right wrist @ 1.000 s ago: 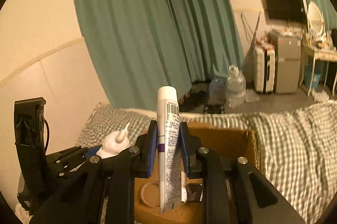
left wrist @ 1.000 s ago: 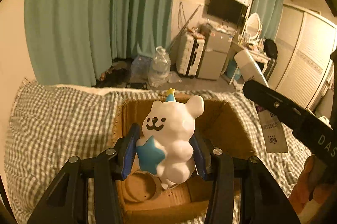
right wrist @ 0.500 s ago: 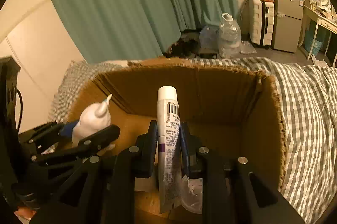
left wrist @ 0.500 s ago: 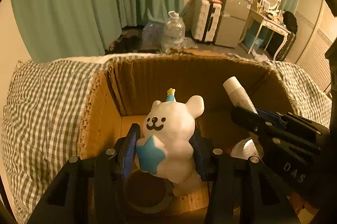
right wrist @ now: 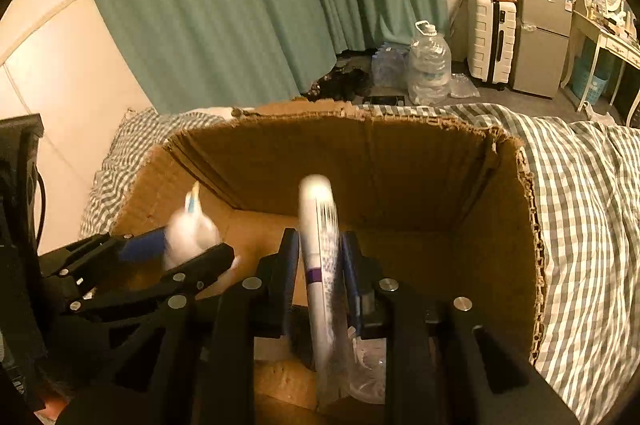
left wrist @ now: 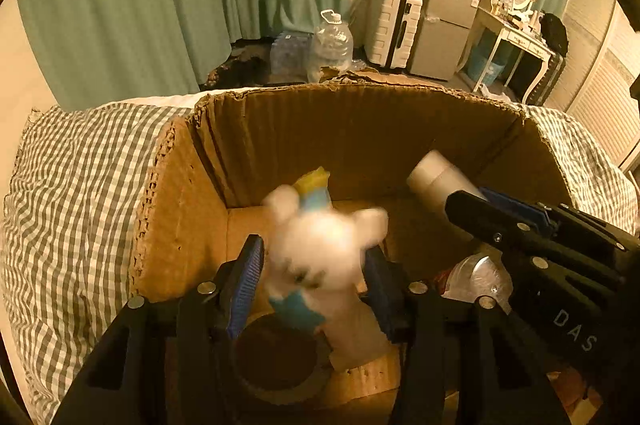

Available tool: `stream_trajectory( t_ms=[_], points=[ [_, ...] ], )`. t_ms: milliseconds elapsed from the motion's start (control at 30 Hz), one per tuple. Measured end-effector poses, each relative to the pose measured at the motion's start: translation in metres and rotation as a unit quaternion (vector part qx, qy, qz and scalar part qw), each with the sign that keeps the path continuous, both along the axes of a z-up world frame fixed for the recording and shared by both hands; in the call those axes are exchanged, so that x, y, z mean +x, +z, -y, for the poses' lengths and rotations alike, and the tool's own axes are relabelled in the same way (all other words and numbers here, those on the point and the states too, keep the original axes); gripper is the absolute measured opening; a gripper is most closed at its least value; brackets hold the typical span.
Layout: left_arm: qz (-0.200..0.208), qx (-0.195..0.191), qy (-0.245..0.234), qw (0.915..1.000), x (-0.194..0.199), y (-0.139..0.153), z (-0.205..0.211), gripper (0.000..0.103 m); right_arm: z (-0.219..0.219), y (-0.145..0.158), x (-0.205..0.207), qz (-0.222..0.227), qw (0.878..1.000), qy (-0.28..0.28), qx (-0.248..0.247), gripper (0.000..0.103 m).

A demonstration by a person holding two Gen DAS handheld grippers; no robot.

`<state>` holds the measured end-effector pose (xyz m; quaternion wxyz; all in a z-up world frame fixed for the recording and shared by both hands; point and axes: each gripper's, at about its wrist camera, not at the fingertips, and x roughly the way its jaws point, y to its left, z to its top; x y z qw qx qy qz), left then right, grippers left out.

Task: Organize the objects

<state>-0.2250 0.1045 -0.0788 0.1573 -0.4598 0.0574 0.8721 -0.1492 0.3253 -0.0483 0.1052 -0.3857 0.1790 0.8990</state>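
Left wrist: my left tongs (left wrist: 316, 279) spread, dropping bear (left wrist: 320, 253) into box (left wrist: 180, 209); right tongs (right wrist: 320, 257) loosen around tube (right wrist: 320, 245).

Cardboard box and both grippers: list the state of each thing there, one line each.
Cardboard box: open-topped, on the checked bedding.
Left gripper: jaws apart, pads off the bear.
Bear toy: blurred, tilted, between the pads inside the box.
Right gripper: gaps show beside the tube.
Tube: upright, blurred, inside the box.
Tape roll: flat on the box floor.
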Motion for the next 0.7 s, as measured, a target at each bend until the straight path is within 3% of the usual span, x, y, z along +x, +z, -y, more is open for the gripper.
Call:
stream_trajectory(
  t_ms=[100, 133, 167, 267, 467, 533, 700],
  points=[
    [-0.005, 0.001, 0.001, 1.0000, 0.002, 0.003, 0.001, 0.069, 0.000, 0.003, 0.002, -0.003, 1.000, -0.005, 0.003, 0.034],
    [-0.011, -0.003, 0.005, 0.9999, 0.002, 0.005, 0.001, 0.080, -0.002, 0.003, 0.002, -0.005, 1.000, -0.005, 0.002, 0.037],
    [-0.019, -0.007, 0.010, 0.9998, 0.003, 0.007, 0.002, 0.085, 0.001, 0.006, 0.006, -0.007, 1.000, -0.006, 0.001, 0.039],
    [-0.031, -0.005, 0.012, 0.9994, 0.005, 0.013, 0.002, 0.085, -0.004, 0.013, 0.009, -0.018, 1.000, -0.015, 0.007, 0.053],
    [-0.060, -0.015, 0.026, 0.9978, 0.008, 0.027, -0.001, 0.086, -0.010, 0.035, 0.017, -0.042, 0.998, -0.022, 0.028, 0.055],
    [-0.066, -0.012, 0.030, 0.9973, 0.009, 0.033, -0.001, 0.088, -0.012, 0.044, 0.021, -0.056, 0.997, -0.026, 0.037, 0.065],
    [-0.103, -0.009, 0.039, 0.9939, 0.025, 0.062, -0.001, 0.096, -0.017, 0.068, 0.034, -0.082, 0.994, -0.036, 0.062, 0.074]
  ],
)
